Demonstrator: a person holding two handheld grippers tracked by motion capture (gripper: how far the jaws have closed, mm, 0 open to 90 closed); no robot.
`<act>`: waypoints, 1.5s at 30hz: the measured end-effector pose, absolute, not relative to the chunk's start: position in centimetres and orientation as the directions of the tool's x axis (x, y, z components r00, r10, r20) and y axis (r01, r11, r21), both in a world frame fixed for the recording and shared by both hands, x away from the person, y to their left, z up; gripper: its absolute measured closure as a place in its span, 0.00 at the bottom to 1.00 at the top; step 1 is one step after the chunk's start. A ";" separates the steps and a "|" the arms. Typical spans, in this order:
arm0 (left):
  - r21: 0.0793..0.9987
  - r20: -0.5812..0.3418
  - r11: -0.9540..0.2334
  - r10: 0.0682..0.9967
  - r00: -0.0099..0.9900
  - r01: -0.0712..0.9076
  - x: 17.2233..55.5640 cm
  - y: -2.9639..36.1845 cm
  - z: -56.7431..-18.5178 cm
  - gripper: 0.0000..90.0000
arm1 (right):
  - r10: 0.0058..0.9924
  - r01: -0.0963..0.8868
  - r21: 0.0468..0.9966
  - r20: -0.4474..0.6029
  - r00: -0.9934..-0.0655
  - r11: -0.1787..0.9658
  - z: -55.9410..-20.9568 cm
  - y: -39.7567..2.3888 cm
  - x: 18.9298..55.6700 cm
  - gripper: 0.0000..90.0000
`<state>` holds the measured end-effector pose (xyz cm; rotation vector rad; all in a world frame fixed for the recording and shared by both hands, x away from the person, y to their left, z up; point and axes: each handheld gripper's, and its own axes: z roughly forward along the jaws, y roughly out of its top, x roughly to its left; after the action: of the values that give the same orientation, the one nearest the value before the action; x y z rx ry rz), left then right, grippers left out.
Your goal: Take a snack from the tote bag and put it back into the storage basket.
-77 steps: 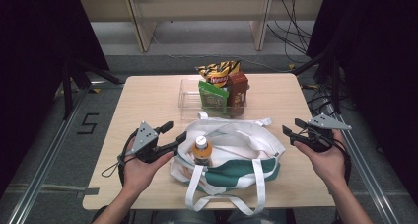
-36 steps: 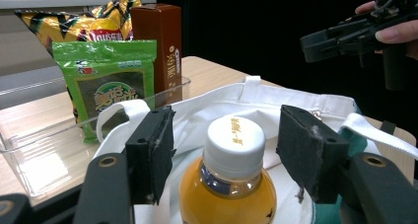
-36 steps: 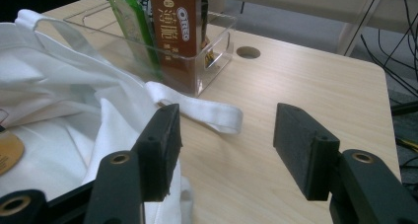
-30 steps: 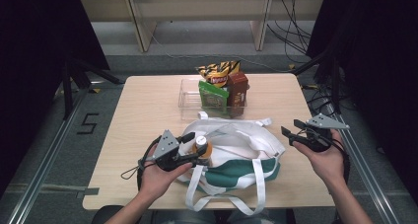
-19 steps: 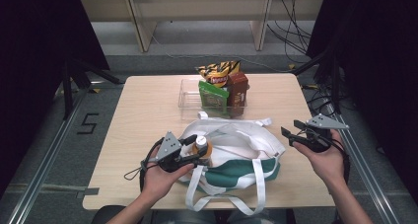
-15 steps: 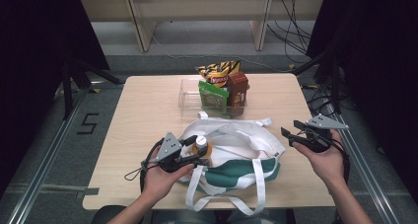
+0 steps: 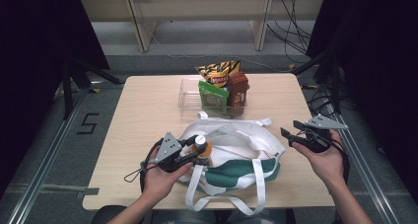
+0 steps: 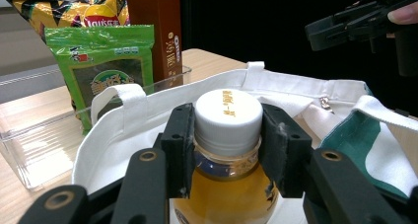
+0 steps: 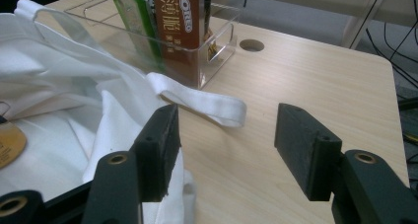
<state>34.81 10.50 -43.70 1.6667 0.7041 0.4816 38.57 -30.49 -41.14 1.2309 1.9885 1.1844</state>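
A bottle of amber drink with a white cap [image 8: 227, 116] stands upright in the mouth of a white and green tote bag [image 7: 242, 146]. My left gripper [image 7: 197, 151] reaches in from the bag's left side. Its jaws have just been closing, and both pads now press on the sides of the cap. At the table's right edge, beside the bag, my right gripper [image 7: 290, 133] is held open above the tabletop. Nothing lies between its pads [image 9: 160, 140], and a white bag strap [image 9: 207, 103] lies just beyond them.
Behind the bag, a clear plastic bin [image 7: 189, 93] holds a yellow chips bag [image 7: 217, 72], a green seaweed pack [image 7: 213, 93] and a brown biscuit box [image 7: 237, 86]. Bare wooden table [image 7: 143, 105] stretches to the left of the bin and bag.
The left gripper moved right from the table's left side to the bottle, and its jaws narrowed onto the cap. The right gripper stayed where it was, still open.
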 end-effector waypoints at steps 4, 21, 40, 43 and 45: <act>0.973 -0.055 -0.128 0.684 0.727 0.194 34.7 10.6 -43.5 0.65 | 0.889 0.428 0.877 0.004 -0.458 0.217 -41.2 -30.6 38.7 0.48; 0.983 -0.062 -0.086 0.682 0.729 0.164 34.7 10.8 -42.0 0.65 | 0.892 0.432 0.877 0.008 -0.452 0.211 -41.2 -30.7 38.6 0.48; 0.992 -0.034 -0.064 0.688 0.725 0.108 35.2 10.9 -39.5 0.65 | 0.897 0.445 0.875 0.028 -0.440 0.191 -41.2 -30.9 38.5 0.48; 0.993 -0.033 -0.060 0.689 0.724 0.103 35.3 10.9 -39.2 0.65 | 0.896 0.443 0.876 0.026 -0.443 0.193 -41.3 -30.9 38.5 0.48; 0.993 -0.030 -0.060 0.690 0.723 0.098 35.5 10.9 -38.9 0.65 | 0.897 0.439 0.877 0.023 -0.442 0.193 -41.3 -30.9 38.6 0.48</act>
<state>35.45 10.93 -38.93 1.5803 0.6576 0.5455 38.56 -30.88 -41.30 1.2433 1.9687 1.1876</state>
